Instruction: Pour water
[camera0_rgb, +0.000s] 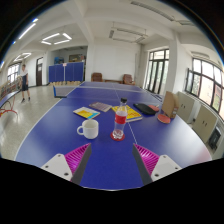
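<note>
The gripper (110, 160) is open, holding nothing, with bare blue table (55, 135) ahead of its fingers. Beyond them, mid-frame, a bottle (120, 119) stands just right of a white mug (89, 128). Books (97, 110) behind are hard to make out.

No text, brand, number or sign can be read. The bottle (120, 118) on the blue table (60, 125) has a red label, and a yellow booklet (87, 112) lies near the white mug (89, 128), but their print is too small to make out.
</note>
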